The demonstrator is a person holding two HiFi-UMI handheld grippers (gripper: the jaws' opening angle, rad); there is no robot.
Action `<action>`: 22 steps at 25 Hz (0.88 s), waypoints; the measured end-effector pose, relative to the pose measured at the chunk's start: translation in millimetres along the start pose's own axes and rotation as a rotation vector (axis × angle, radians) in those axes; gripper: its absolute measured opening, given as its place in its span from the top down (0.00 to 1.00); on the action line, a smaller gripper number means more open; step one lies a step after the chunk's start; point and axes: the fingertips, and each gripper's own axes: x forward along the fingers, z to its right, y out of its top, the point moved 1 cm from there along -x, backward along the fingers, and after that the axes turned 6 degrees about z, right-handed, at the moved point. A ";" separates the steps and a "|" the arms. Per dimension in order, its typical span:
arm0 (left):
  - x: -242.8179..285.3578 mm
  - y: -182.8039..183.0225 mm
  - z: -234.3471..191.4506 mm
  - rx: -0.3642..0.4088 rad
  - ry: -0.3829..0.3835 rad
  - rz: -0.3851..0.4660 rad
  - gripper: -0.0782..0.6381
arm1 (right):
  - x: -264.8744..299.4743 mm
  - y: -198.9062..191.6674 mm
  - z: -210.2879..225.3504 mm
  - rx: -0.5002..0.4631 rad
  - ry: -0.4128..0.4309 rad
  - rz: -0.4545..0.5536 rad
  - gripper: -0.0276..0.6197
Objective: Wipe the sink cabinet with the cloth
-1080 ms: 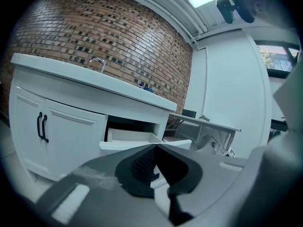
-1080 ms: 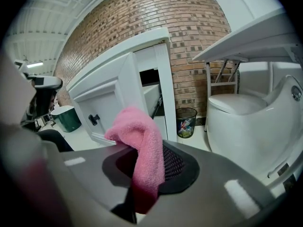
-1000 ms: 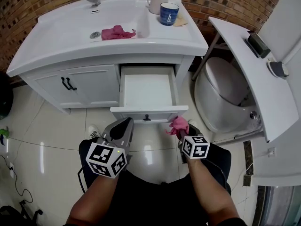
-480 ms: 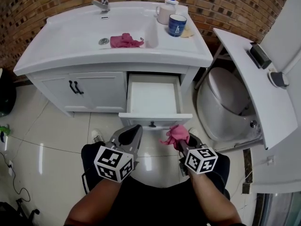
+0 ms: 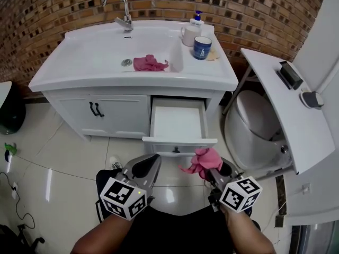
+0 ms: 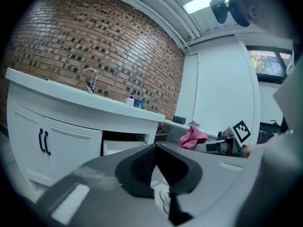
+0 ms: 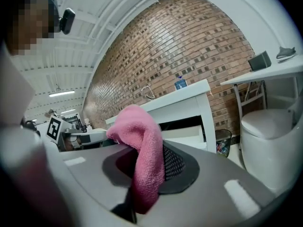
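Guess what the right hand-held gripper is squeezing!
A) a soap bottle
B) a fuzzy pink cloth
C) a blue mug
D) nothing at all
B: in the right gripper view the right hand-held gripper has its jaws closed on a fuzzy pink cloth that drapes over them, while the blue ceramic mug stands far off on the white sink countertop.

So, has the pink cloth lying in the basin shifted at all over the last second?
No. The pink cloth lies in the basin just right of the drain, same as a second ago. Only the head camera's framing has changed.
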 end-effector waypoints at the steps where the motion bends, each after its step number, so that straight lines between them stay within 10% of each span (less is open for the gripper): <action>1: -5.8 4.1 1.9 -0.002 0.000 0.006 0.88 | -5.4 5.4 -5.4 -0.007 0.004 0.010 0.83; 22: -74.7 7.0 9.6 0.031 0.070 0.030 0.88 | -84.8 10.5 -54.7 -0.084 0.012 0.057 0.83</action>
